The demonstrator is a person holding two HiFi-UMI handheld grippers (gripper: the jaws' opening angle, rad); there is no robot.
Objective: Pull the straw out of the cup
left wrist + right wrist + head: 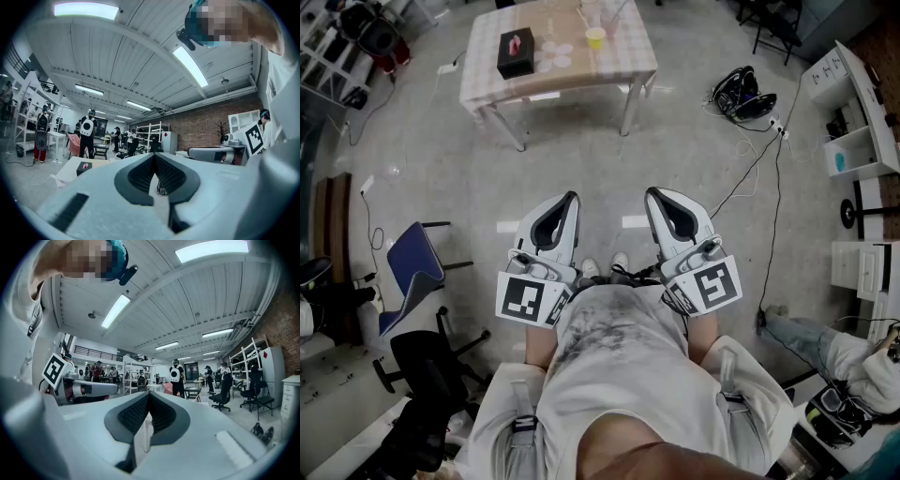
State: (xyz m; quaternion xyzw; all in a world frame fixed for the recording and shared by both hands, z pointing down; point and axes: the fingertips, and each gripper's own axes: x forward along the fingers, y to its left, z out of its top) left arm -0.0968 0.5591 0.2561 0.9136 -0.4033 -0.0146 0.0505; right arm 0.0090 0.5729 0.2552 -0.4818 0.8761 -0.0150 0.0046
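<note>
Left gripper (573, 196): we hold it level at the waist, jaws clenched tip to tip with nothing between them. Its own view (153, 155) shows the same.
Right gripper (651, 192): level just beside the left one, jaws pressed together and empty, and its own view (148, 394) agrees.
Shoes (605, 268): peeking out between the two grippers, on the grey floor.
Black chair (427, 370): close on our left.
Blue chair (411, 274): also on our left, a little further out.
Seated person (848, 356): low at our right edge.
Table (492, 86): well ahead of us with a checked cloth on top, well apart from both grippers.
Black box (516, 52): on the table's left part.
Yellow cup (595, 37): mid-table, just right of some clear lids (553, 56).
Clear cup (592, 13): at the table's far edge, beyond the yellow cup.
Straw: too small from here for us to pick out.
</note>
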